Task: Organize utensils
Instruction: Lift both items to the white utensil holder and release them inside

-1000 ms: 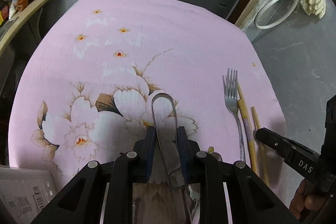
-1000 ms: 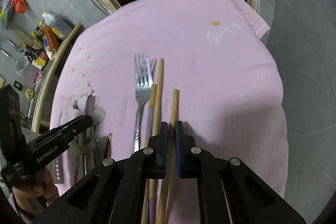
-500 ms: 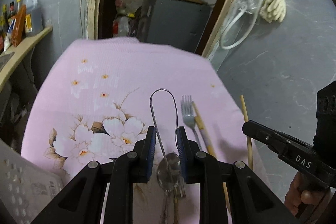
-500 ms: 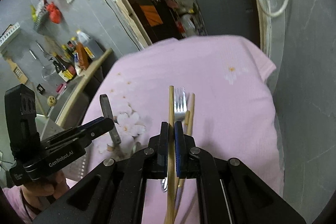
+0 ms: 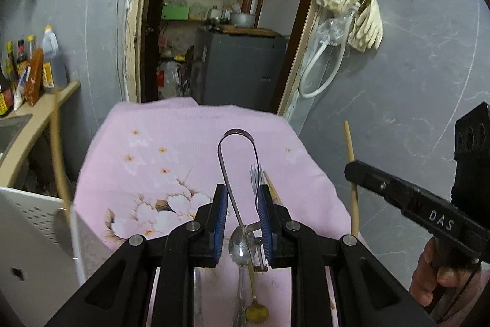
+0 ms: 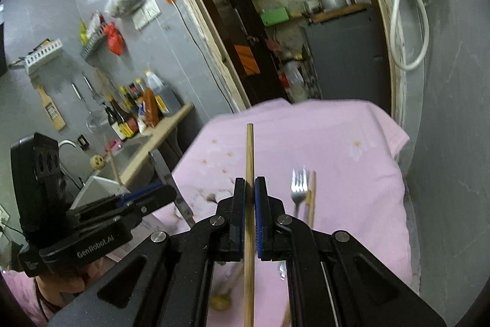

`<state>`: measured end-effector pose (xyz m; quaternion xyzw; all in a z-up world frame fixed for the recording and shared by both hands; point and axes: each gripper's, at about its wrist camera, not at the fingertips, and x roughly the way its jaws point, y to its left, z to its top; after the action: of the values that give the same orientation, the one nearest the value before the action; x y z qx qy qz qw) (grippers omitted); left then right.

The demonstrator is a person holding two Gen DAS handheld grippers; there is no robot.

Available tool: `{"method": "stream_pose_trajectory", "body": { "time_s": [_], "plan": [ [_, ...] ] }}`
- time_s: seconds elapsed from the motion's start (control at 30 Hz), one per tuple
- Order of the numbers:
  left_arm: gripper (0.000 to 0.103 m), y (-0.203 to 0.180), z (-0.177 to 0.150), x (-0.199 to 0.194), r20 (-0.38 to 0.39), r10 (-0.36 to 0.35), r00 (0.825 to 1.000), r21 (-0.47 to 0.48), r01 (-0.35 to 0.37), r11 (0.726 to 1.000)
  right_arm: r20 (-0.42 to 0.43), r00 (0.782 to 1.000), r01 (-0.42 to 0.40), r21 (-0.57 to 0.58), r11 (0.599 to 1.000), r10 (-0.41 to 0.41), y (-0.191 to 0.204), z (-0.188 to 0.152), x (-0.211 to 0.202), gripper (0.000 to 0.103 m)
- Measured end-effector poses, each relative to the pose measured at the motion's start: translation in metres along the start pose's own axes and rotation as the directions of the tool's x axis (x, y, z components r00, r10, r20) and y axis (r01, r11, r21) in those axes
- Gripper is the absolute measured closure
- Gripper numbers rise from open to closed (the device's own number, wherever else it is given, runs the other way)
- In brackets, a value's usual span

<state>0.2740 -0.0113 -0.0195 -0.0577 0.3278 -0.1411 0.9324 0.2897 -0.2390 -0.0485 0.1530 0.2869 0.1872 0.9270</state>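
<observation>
My left gripper point(image 5: 242, 195) is shut on a steel loop-handled utensil point(image 5: 235, 137) and holds it up above the pink flowered cloth point(image 5: 171, 143). My right gripper point(image 6: 250, 189) is shut on one wooden chopstick point(image 6: 249, 155), also lifted off the cloth; in the left wrist view that gripper point(image 5: 398, 195) and the chopstick point(image 5: 350, 173) show at the right. Still lying on the cloth are a fork point(image 6: 298, 186), another chopstick point(image 6: 311, 198), a steel spoon point(image 5: 240, 247) and a small gold spoon point(image 5: 255, 310).
A white perforated basket point(image 5: 30, 235) stands at the table's left edge with a wooden stick point(image 5: 59, 158) upright in it. Behind it are a counter with bottles point(image 5: 27, 72) and a sink. A grey cabinet point(image 5: 239, 69) fills the doorway; a grey wall is on the right.
Both grippers have risen off the cloth, the left with the steel utensil and the right with one chopstick. Both views have tilted up toward the doorway.
</observation>
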Motion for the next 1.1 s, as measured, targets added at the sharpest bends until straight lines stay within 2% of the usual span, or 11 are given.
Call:
{"method": "stream_pose_trajectory", "body": {
  "time_s": [0.23, 0.43, 0.6, 0.77, 0.87, 0.97, 1.1],
  "plan": [
    [0.084, 0.014, 0.022, -0.053, 0.084, 0.004, 0.996, 0.006, -0.004, 1.0, 0.136, 0.989, -0.057, -0.054, 0.997, 0.064, 0.044, 0.035, -0.022, 0.098],
    [0.084, 0.034, 0.052, -0.103, 0.182, 0.04, 0.983, 0.016, -0.043, 0.999, 0.239, 0.961, -0.107, -0.143, 0.984, 0.139, 0.097, 0.065, -0.027, 0.098],
    [0.084, 0.053, 0.075, -0.14, 0.258, 0.107, 0.96, 0.021, -0.117, 0.993, 0.309, 0.929, -0.138, -0.225, 0.965, 0.205, 0.15, 0.086, -0.027, 0.098],
    [0.084, 0.079, 0.082, -0.161, 0.294, 0.183, 0.938, -0.004, -0.19, 0.982, 0.338, 0.89, -0.231, -0.242, 0.942, 0.305, 0.188, 0.093, -0.02, 0.098],
    [0.084, 0.092, 0.078, -0.166, 0.291, 0.21, 0.933, -0.031, -0.21, 0.977, 0.344, 0.863, -0.303, -0.229, 0.925, 0.369, 0.202, 0.088, -0.005, 0.098],
    [0.084, 0.103, 0.069, -0.163, 0.271, 0.222, 0.937, -0.057, -0.215, 0.975, 0.33, 0.863, -0.322, -0.225, 0.919, 0.383, 0.213, 0.076, 0.013, 0.098],
    [0.084, 0.114, 0.052, -0.153, 0.227, 0.231, 0.946, -0.078, -0.218, 0.973, 0.294, 0.882, -0.306, -0.236, 0.922, 0.368, 0.217, 0.051, 0.038, 0.098]
  ]
}}
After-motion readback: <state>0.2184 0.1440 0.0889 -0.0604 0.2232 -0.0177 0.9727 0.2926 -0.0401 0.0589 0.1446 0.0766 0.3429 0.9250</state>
